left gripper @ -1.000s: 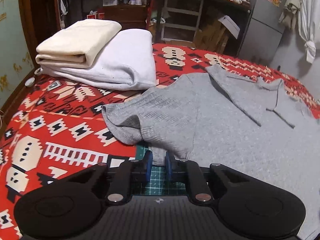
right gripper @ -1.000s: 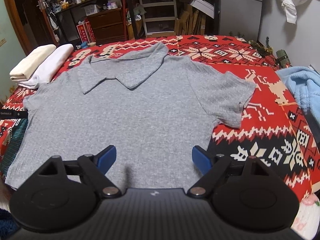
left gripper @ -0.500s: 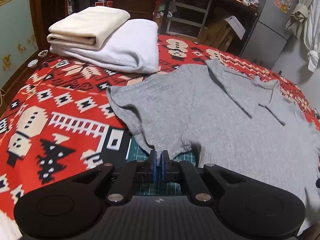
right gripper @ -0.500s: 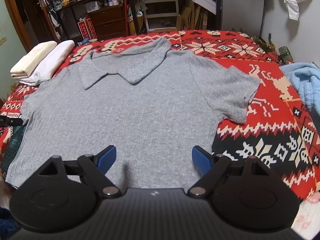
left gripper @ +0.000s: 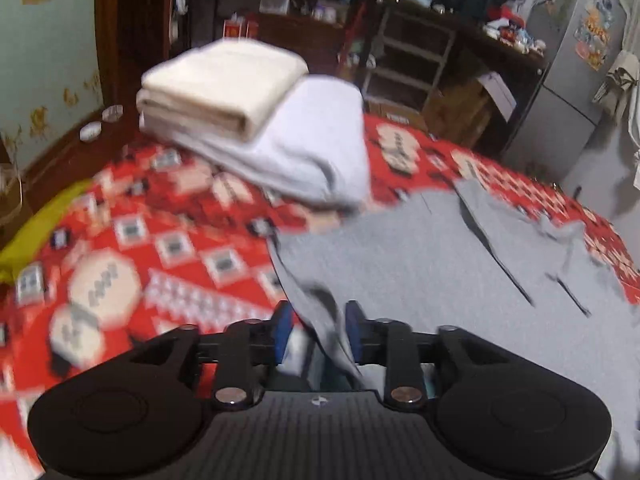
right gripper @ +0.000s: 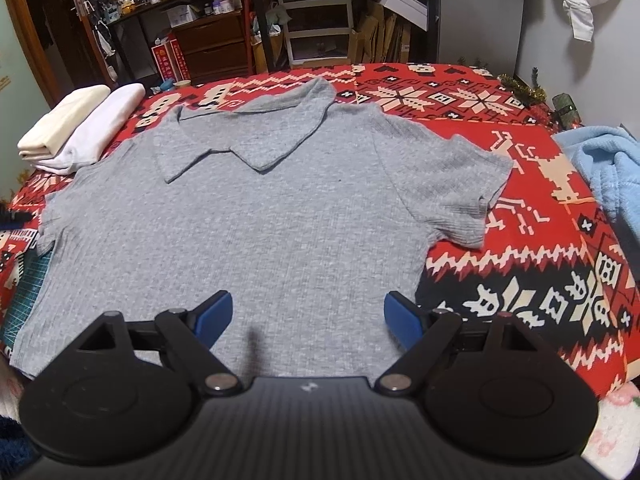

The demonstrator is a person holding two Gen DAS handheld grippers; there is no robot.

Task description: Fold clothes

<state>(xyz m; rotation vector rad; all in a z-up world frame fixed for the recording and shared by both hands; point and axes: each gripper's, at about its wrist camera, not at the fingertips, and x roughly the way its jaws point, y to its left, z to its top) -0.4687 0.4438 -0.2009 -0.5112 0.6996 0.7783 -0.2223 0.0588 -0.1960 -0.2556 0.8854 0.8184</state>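
A grey ribbed polo shirt (right gripper: pixel 260 220) lies flat, collar away from me, on a red patterned blanket (right gripper: pixel 520 248). In the left wrist view, which is motion-blurred, the shirt's left sleeve (left gripper: pixel 320 316) runs between the blue fingers of my left gripper (left gripper: pixel 317 330). Those fingers stand apart and do not pinch the cloth. My right gripper (right gripper: pixel 308 316) hangs wide open just above the shirt's lower hem, with nothing between its fingers.
A folded cream cloth (left gripper: pixel 224 80) rests on a folded white one (left gripper: pixel 316 140) at the far left of the blanket. A light blue towel (right gripper: pixel 604 168) lies at the right edge. A green cutting mat (right gripper: pixel 20 292) shows under the shirt's left side. Shelves and a fridge stand behind.
My left gripper shut on the sleeve half a second ago; its fingers have now spread apart and it has swung quickly. The right gripper has edged slightly forward and stays open.
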